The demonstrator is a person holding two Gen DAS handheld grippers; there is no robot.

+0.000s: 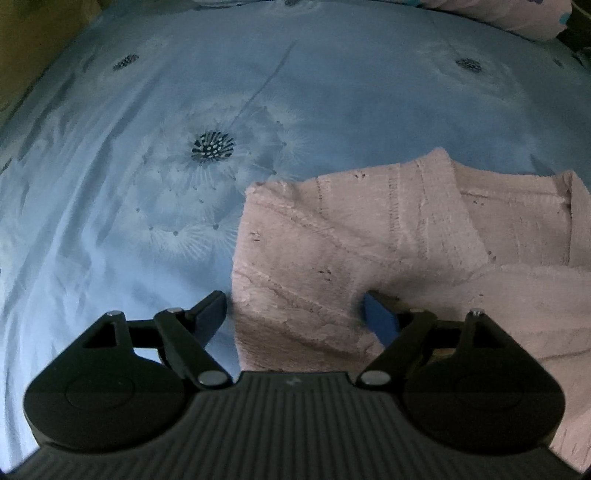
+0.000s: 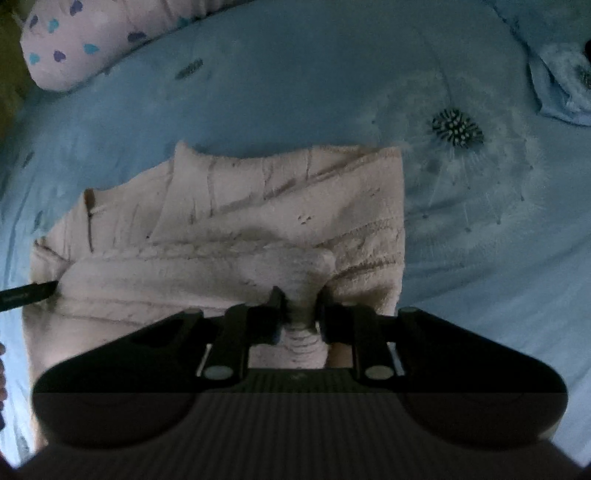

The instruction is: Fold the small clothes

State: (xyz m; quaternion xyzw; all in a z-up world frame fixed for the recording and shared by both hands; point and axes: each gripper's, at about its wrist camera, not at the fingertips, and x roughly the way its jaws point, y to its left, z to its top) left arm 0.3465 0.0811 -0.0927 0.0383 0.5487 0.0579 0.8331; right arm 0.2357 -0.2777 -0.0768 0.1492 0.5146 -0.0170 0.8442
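A small pink knitted garment [image 1: 332,236] lies partly folded on a blue bedsheet [image 1: 110,221]. My left gripper [image 1: 295,306] is open and wide across the garment's near left edge. One of its fingers [image 1: 210,310] rests on the sheet and the other presses into the knit. In the right wrist view the same garment [image 2: 258,199] fills the middle. My right gripper [image 2: 300,310] is shut on a bunched fold of its near edge. A dark finger of the left gripper [image 2: 29,293] touches the garment's left side.
The sheet [image 2: 480,258] carries dandelion prints [image 2: 457,128]. A pale pillow with coloured hearts [image 2: 74,44] lies at the far side, also seen as a pillow [image 1: 517,14] in the left wrist view. A blue folded cloth [image 2: 561,92] sits at the far right.
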